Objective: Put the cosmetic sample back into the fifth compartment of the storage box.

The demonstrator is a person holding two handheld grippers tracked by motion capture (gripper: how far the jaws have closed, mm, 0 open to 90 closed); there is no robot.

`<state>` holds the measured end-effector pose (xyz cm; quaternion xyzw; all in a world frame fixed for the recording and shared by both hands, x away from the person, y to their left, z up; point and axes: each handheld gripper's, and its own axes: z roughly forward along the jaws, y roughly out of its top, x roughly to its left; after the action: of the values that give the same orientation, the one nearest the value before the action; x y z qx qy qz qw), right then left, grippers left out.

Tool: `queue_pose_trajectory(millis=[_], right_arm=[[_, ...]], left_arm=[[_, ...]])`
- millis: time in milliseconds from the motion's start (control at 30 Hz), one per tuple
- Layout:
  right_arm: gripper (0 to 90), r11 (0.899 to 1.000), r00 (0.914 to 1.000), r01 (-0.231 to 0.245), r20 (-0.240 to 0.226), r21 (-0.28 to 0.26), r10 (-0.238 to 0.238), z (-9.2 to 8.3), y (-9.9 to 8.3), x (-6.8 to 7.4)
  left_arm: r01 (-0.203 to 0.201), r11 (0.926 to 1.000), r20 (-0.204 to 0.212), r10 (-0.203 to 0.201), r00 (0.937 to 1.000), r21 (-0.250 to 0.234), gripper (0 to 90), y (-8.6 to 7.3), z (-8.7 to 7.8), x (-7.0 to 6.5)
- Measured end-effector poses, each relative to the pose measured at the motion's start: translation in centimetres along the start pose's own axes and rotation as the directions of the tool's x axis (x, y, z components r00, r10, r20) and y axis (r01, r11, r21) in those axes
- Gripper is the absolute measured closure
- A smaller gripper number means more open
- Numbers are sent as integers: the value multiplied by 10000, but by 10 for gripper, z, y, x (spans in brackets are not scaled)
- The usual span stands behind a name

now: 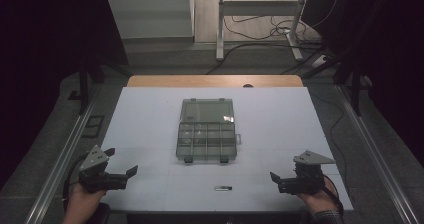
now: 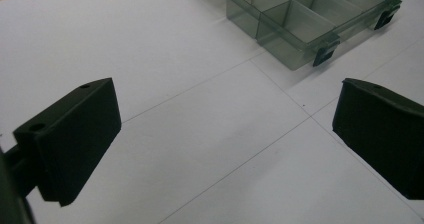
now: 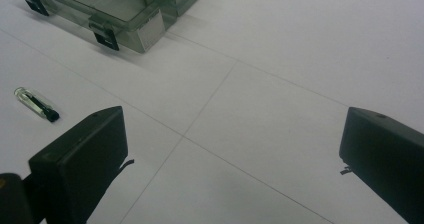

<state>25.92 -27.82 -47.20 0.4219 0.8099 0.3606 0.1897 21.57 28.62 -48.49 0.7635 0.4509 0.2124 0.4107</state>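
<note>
Compartment box (image 1: 206,134), smoky and see-through, sits open near the middle of the white table (image 1: 145,119), its lid (image 1: 207,111) laid flat on the far side and its divided tray toward the person, two dark latches (image 1: 189,159) on the near edge. From the left gripper view the tray's cells (image 2: 305,21) show up close at the top right, and whether anything lies in them is hard to tell. A small clear tube with a dark end (image 1: 223,188) lies on its own on the table, nearer the person than the box and well apart from it; the right gripper view catches it at the left (image 3: 36,104), near that gripper's left-hand jaw but not touching. Down at the near left corner, the left gripper (image 1: 123,172) is held in a hand (image 1: 82,199), jaws spread wide, nothing between them but bare table. Over at the near right corner, the right gripper (image 1: 276,180) sits in the other hand (image 1: 315,200), jaws just as wide apart and empty, pointing in toward the middle. Both grippers are well clear of the box, one on each side of the tube.
</note>
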Motion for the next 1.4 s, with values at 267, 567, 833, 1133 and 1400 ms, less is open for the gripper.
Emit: queue_pose_trajectory(millis=[267, 567, 833, 1133, 1400], right_arm=[[0, 10000, 10000, 29, -27, 28, -29, 0, 0, 0], [0, 9996, 9997, -15, -226, 288, 22, 3, 1, -1], [0, 9992, 9992, 289, -298, 266, -281, 4, 3, 2], [0, 9986, 9942, 476, -972, 242, -450, 13, 8, 10], [0, 9971, 9895, 728, -1267, 217, -695, 18, 10, 15]], left_arm=[[-28, 9999, -96, 27, 9999, -153, 0, -1, -3, 0], [-51, 9999, -7, 51, 10000, -145, 0, -1, -4, 0], [86, 9999, 77, -85, 9999, -124, 0, -2, -7, 0], [-26, 10000, 145, 25, 9999, 61, 3, -2, -5, -1], [-64, 9999, 195, 62, 9998, 129, 6, -2, -4, -1]])
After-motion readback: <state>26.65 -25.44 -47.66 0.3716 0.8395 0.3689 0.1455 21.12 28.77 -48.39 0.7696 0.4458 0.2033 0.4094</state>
